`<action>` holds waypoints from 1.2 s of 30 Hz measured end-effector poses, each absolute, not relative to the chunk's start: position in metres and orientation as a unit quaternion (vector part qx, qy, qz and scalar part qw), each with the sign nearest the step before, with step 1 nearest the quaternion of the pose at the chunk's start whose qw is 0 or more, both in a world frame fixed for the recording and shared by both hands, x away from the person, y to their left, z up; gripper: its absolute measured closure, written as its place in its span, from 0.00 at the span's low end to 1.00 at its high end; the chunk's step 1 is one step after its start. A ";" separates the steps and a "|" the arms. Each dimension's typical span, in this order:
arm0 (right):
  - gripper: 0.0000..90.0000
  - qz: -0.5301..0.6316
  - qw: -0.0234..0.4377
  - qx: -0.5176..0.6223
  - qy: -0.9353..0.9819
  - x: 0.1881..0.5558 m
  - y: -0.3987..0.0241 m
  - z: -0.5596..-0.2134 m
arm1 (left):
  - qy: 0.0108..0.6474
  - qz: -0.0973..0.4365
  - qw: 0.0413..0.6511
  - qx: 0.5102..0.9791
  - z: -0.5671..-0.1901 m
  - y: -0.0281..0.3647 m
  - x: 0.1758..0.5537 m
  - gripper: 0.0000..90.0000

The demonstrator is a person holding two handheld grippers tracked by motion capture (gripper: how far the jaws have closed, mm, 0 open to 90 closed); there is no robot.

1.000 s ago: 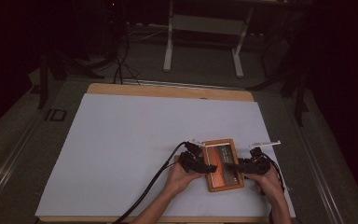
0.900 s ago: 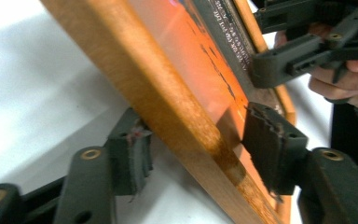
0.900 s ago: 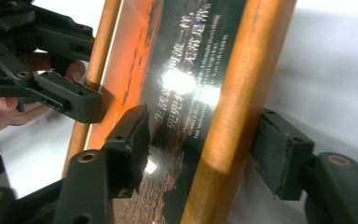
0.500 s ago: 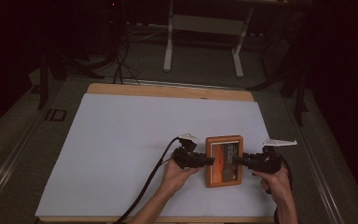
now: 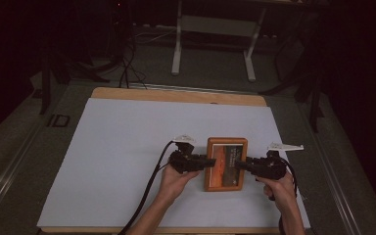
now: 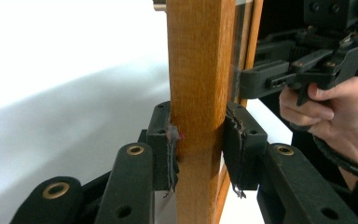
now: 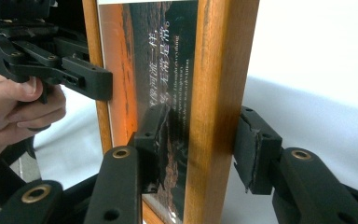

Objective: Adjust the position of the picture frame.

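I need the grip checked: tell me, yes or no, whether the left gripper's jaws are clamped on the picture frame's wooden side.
Yes, the left gripper has a pad pressed against each face of the picture frame's wooden side rail.

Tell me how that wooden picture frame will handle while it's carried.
The wooden picture frame looks rigid; its thick side rail stays straight between the left gripper fingers. The glossy glazed front is probably fragile and slippery. It likely tips if either side lets go.

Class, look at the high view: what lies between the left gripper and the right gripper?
The wooden picture frame lies between the left gripper and the right gripper. Each clamps one side rail, as both gripper views confirm.
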State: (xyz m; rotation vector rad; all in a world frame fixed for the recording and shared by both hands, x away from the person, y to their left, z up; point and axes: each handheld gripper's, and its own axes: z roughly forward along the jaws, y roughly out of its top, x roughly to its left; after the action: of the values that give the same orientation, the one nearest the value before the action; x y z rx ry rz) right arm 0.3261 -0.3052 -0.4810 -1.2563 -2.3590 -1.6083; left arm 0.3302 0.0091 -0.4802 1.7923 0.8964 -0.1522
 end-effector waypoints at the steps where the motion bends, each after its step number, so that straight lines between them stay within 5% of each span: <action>1: 0.64 -0.520 0.014 -0.403 -0.753 0.327 -0.299 -0.481 | 0.379 -0.060 0.536 0.752 -0.478 0.014 0.330 0.74; 36: 0.65 -0.475 0.052 -0.416 -0.773 0.334 -0.185 -0.493 | 0.429 -0.095 0.542 0.717 -0.503 0.127 0.330 0.74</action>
State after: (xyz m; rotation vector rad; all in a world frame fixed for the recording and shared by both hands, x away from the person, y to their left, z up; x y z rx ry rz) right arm 0.3340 -0.1851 -0.4929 -1.2665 -2.3518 -1.4451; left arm 0.3300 0.1271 -0.5032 1.7027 1.0182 -0.2258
